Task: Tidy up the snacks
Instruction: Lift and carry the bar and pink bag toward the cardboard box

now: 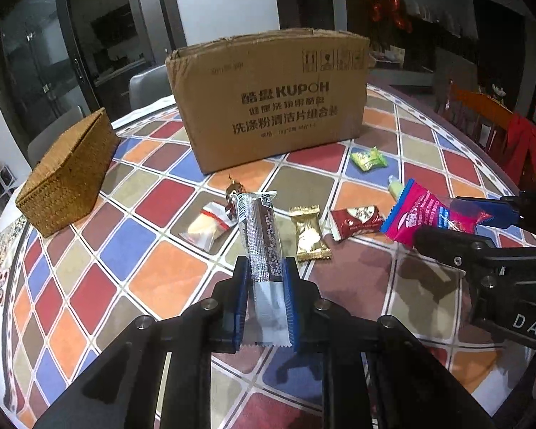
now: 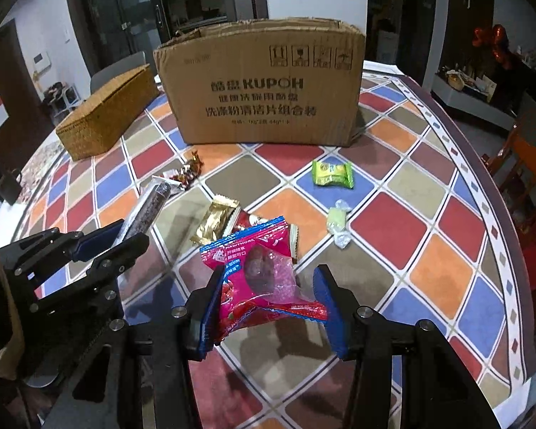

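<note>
Left gripper [image 1: 266,268]: black linkage arms, silver round screws, blue ridged finger pads [image 1: 240,296]. Right gripper [image 2: 268,282]: same build; white letters "DAS" noted, right edge of left-wrist frame.

The box [image 2: 264,85] walls hide whatever is inside it. The pink packet [image 2: 264,275] covers most of the red wrapper [image 2: 248,220]. Small print on the silver bar [image 1: 262,246] is too blurred to read.
</note>
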Action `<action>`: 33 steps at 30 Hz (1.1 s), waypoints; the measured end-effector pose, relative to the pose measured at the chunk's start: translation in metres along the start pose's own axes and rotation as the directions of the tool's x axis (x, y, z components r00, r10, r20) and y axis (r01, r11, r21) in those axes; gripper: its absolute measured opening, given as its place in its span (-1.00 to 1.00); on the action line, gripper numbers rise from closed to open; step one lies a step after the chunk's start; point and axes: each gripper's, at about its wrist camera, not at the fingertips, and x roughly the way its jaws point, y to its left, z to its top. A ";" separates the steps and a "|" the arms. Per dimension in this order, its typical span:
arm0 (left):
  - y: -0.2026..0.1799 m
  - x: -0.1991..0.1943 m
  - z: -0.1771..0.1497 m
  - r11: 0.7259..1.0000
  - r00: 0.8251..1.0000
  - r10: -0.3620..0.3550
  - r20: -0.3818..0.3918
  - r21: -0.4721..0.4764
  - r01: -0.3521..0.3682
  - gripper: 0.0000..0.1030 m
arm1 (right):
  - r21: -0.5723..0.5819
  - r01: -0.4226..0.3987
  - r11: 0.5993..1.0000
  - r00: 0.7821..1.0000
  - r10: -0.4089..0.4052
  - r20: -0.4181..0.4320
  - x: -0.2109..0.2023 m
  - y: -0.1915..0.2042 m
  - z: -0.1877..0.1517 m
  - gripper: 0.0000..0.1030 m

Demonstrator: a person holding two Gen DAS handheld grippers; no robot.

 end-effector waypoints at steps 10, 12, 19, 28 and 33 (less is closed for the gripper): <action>0.001 -0.016 0.018 1.000 1.000 0.007 0.010 -0.030 -0.006 -0.62 | 0.004 -0.006 1.000 0.999 0.006 0.040 -0.018 -0.008 0.016 -0.03; 0.002 -0.018 0.023 0.999 1.000 0.006 0.013 -0.038 -0.006 -0.62 | 0.005 -0.005 1.000 0.999 0.005 0.048 -0.020 -0.009 0.019 -0.03; 0.005 -0.029 0.040 0.998 0.999 0.012 0.039 -0.063 -0.010 -0.62 | 0.009 -0.010 1.000 0.997 0.009 0.082 -0.031 -0.012 0.036 -0.03; 0.010 -0.041 0.068 0.996 0.996 0.021 0.084 -0.087 -0.013 -0.63 | 0.011 -0.010 1.000 0.991 0.008 0.131 -0.044 -0.017 0.062 -0.03; 0.012 -0.046 0.083 0.996 0.994 0.026 0.108 -0.092 -0.016 -0.63 | 0.013 -0.009 1.000 0.988 0.007 0.155 -0.049 -0.019 0.074 -0.03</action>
